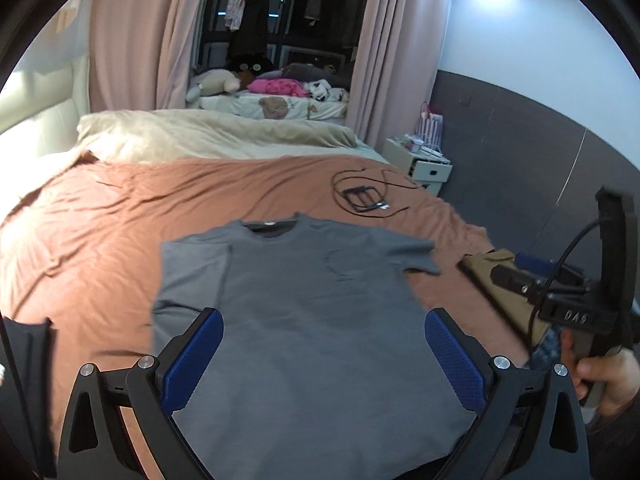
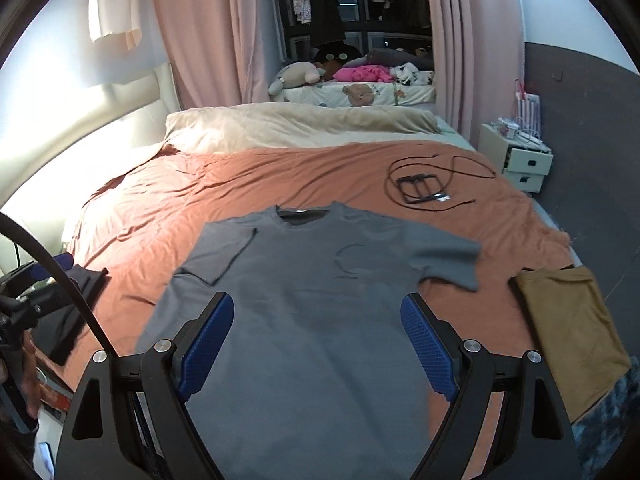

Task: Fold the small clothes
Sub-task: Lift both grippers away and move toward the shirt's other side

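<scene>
A grey T-shirt (image 1: 312,312) (image 2: 320,300) lies face up on the rust-orange bedspread (image 1: 120,216) (image 2: 240,176), collar away from me. Its left sleeve (image 2: 224,252) is folded in over the body; the right sleeve (image 2: 452,256) spreads outward. My left gripper (image 1: 324,352) hangs above the shirt's lower half, open, with nothing between its blue pads (image 1: 196,356). My right gripper (image 2: 318,340) hovers over the same area, also open and empty. A hand (image 1: 608,376) holding the right tool shows at the right edge of the left wrist view.
A folded mustard-brown garment (image 2: 572,332) (image 1: 492,268) lies right of the shirt, a dark garment (image 2: 76,312) to its left. A black cable and frame (image 2: 424,188) (image 1: 364,196) sit farther back. Beyond are a beige duvet (image 2: 300,124) and a white nightstand (image 2: 520,160).
</scene>
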A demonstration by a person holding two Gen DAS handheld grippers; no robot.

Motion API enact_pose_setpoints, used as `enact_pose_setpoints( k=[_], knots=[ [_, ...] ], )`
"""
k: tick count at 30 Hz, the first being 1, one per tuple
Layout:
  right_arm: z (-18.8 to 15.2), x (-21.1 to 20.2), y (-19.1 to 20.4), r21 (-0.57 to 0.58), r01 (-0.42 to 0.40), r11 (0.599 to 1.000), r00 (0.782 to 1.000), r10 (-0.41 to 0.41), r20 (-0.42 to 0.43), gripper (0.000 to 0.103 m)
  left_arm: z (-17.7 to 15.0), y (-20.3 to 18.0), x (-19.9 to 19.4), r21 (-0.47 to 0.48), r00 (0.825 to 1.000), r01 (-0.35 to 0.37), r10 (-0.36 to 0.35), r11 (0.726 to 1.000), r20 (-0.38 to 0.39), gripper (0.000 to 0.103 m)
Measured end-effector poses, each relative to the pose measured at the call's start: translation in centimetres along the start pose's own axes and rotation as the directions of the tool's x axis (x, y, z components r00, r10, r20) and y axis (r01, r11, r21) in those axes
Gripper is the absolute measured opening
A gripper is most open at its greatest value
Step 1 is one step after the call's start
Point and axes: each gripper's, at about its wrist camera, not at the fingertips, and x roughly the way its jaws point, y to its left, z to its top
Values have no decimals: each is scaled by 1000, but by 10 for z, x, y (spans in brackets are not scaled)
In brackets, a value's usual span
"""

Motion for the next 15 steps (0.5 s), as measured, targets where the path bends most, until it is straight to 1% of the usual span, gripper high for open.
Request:
enact_pose_setpoints(
  k=[3, 6, 8, 10, 12, 15],
  knots=[
    [-4, -10, -10, -2, 13, 1000, 1000, -13, 10, 85, 3, -23, 6, 1, 1000, 6, -6, 1000, 17, 102],
    [-4, -10, -18, 16, 29, 999, 999, -29, -28, 85, 4, -46, 14, 30, 1000, -10, 9, 999, 19, 102],
    [-1, -9, -26, 50, 34, 998, 998, -31, -53, 90, 6, -57, 21, 40, 1000, -1, 1, 999, 13, 103],
    [9, -10, -30, 68, 39, 997, 999, -37, -40, 99, 9, -64, 29, 51, 1000, 2, -3, 999, 14, 103],
    [13, -8, -35, 84, 29, 996, 999, -26, -29, 102, 12, -65, 35, 46, 1000, 1, -2, 999, 19, 103],
    [15, -5, -48, 121, 24, 992, 1000, -22, -14, 103, 20, -66, 48, 36, 1000, 22, -22, 999, 5, 103]
  ],
)
